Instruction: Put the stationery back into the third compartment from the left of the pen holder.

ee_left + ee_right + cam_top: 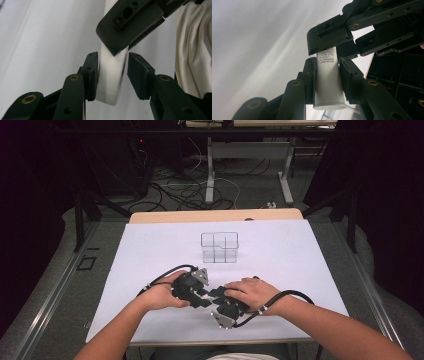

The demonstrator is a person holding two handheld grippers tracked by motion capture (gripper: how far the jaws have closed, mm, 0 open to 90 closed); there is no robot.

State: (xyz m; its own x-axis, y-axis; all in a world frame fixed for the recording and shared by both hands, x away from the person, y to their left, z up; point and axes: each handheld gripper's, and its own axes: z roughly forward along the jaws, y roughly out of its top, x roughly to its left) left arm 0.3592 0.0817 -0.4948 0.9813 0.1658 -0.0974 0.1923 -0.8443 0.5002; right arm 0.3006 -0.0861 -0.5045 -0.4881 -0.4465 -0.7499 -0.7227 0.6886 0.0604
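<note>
One clear divided box point(219, 247) beyond both tools

Left gripper point(200, 296), lower centre of high view: black angular body, grey three-cornered plate point(202, 274) on top, black cable point(165, 276) looping off left. Right gripper point(216, 296), just right of it: same black build, grey plate point(223, 318) at bottom, black cable point(280, 301) with white band curving right. Gripper views: matte black jaws, ribbed pads point(140, 72), brass-coloured pivot rivets point(295, 83), small screw holes. Forearms bare; pale cream garment point(192, 47) at right edge of left gripper view.
</note>
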